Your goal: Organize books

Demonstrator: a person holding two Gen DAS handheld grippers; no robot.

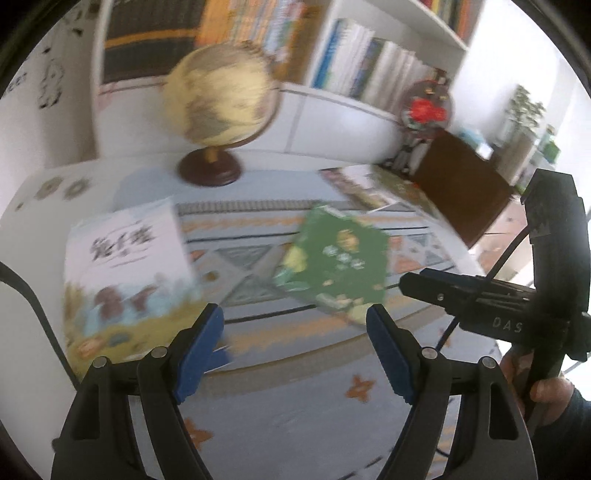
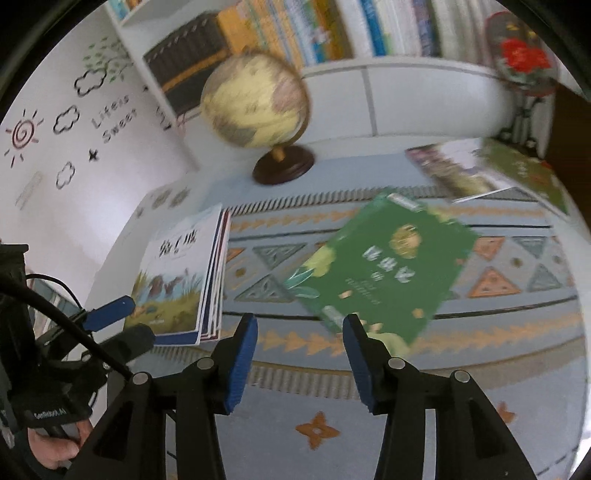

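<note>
A: Right wrist view, item one: bookcase [image 2: 303,33], white, shelves packed with upright books. Item two: patterned cloth [image 2: 369,406], pale blue with orange and grey triangles, covering the table.

B: Left wrist view agrees. Item three: globe [image 1: 221,96] on a dark round base, standing at the far edge of the cloth, near the bookcase.

A: Item four: stack of books [image 2: 177,280], white cover uppermost, lying flat at the left of the cloth. Item five: green book [image 2: 384,273], lying flat and askew mid-cloth, well apart from the stack. Item six: two more books [image 2: 465,170], overlapping, at the far right.

B: Item seven: left gripper [image 1: 295,347], blue pads, jaws standing apart, nothing between them, hanging above the cloth between stack and green book.

A: Item eight: right gripper [image 2: 299,354], jaws parted, empty, poised just beside the near corner of the green book without pressing it. Blur hides finer detail.

B: Item nine: a hand [image 1: 546,391] on the right gripper's handle.
</note>
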